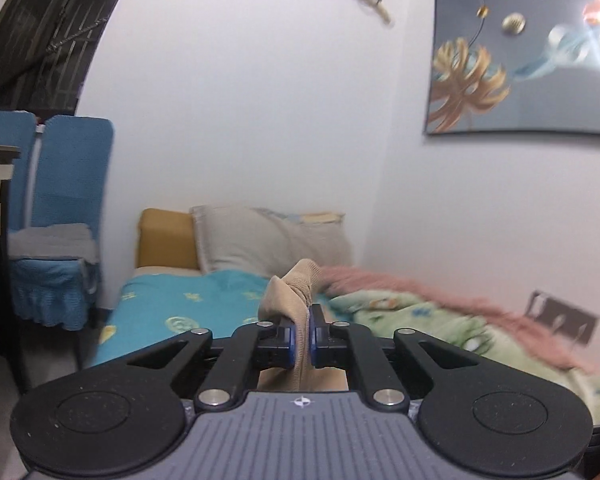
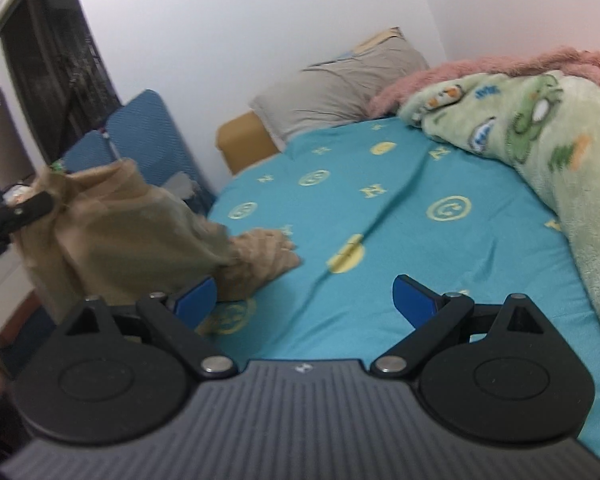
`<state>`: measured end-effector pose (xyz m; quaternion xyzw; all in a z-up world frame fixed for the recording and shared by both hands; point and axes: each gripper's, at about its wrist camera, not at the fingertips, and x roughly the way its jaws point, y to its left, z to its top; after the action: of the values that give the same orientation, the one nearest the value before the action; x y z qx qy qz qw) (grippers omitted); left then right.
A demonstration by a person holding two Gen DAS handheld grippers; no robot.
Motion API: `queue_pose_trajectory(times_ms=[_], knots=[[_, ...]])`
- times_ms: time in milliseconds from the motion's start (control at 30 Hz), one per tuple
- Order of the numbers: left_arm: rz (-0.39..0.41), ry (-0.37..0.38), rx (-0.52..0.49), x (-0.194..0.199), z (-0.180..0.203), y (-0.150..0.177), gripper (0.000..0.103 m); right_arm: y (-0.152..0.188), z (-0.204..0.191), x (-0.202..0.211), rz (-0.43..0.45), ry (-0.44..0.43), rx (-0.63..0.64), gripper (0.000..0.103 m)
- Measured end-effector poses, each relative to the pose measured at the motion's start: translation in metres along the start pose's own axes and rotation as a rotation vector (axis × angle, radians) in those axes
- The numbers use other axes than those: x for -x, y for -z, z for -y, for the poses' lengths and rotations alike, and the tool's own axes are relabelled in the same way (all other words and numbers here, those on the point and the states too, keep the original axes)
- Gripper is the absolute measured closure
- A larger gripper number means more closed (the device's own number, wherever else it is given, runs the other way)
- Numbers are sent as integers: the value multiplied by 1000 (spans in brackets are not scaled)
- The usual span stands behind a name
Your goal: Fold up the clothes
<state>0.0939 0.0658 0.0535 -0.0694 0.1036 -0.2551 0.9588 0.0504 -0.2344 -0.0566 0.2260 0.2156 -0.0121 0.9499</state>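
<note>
The left gripper is pinching a beige garment between its blue pads, which are pressing together with only the cloth between them; a bunched fold is sticking up above the fingertips and more fabric is hanging below. In the right wrist view that same gripper is showing at the left edge, holding the garment up off the bed while its ribbed lower end is trailing on the turquoise sheet. The right gripper is hovering over the sheet with its blue pads spread wide and nothing between them, its left pad just beside the trailing cloth. The sheet is carrying a yellow print of smiling faces, stars and letters; "H" and "N" are reading clearly, the rest are blurring. A green cartoon-print blanket is lying heaped along the right side of the bed with a pink fuzzy blanket behind it, and a grey pillow is leaning at the head. Its blue lettering is too blurred to read. A small compass-like emblem is showing on the grey body of the left tool.
</note>
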Motion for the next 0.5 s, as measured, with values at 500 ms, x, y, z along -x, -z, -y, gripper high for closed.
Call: queue_pose_trajectory(times_ms=[500], knots=[[-67, 119, 112, -3, -31, 15, 97, -12, -83, -35, -174, -195, 247, 7]])
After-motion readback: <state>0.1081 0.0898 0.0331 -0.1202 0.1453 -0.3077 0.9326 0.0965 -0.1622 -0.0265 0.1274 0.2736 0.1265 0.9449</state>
